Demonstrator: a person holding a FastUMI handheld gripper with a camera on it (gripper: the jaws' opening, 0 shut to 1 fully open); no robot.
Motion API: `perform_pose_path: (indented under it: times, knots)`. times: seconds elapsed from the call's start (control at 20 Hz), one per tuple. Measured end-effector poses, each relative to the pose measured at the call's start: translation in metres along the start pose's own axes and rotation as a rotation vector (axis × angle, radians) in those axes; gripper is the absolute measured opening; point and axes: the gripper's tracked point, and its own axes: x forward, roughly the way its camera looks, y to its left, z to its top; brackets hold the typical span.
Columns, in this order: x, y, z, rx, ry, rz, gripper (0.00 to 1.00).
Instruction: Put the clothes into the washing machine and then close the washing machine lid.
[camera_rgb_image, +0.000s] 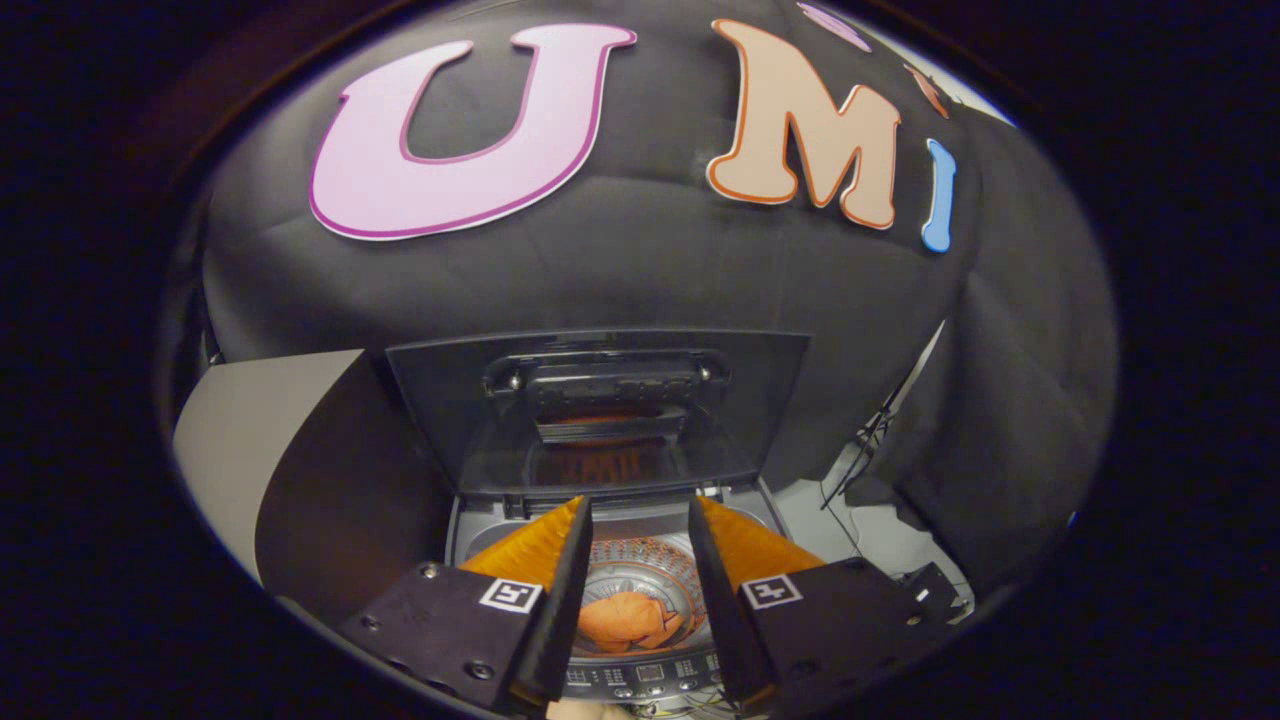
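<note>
One soft garment (628, 620) lies in the drum; our gripper (640, 545) hangs released, so we take the stiff raised lid (600, 410) by its top edge.

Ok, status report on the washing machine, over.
Gripper open, empty, above drum. Clothes in drum. Lid up, not yet closed. Nothing blocking.

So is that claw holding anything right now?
Claw: open, holding nothing, above the washer; the clothes lie in the drum.
</note>
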Motion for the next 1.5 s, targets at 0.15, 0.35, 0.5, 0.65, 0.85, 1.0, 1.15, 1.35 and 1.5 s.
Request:
perform_pose_path:
  times: [0.15,0.35,0.5,0.65,0.85,1.0,1.15,1.35,1.5]
  knots:
    - [0.0,0.005,0.007,-0.003,-0.016,0.012,0.63]
    - [0.005,0.016,0.023,0.006,-0.047,0.036,0.87]
    - [0.011,0.026,0.043,-0.004,-0.086,0.062,0.99]
    - [0.021,0.035,0.07,-0.034,-0.143,0.069,0.99]
    - [0.04,0.045,0.111,-0.105,-0.226,0.038,0.98]
    - [0.064,0.056,0.127,-0.112,-0.261,0.043,0.97]
    - [0.085,0.065,0.123,-0.093,-0.219,0.063,0.97]
    - [0.099,0.066,0.117,-0.104,-0.197,0.057,0.97]
    - [0.105,0.066,0.114,-0.066,-0.189,0.07,0.98]
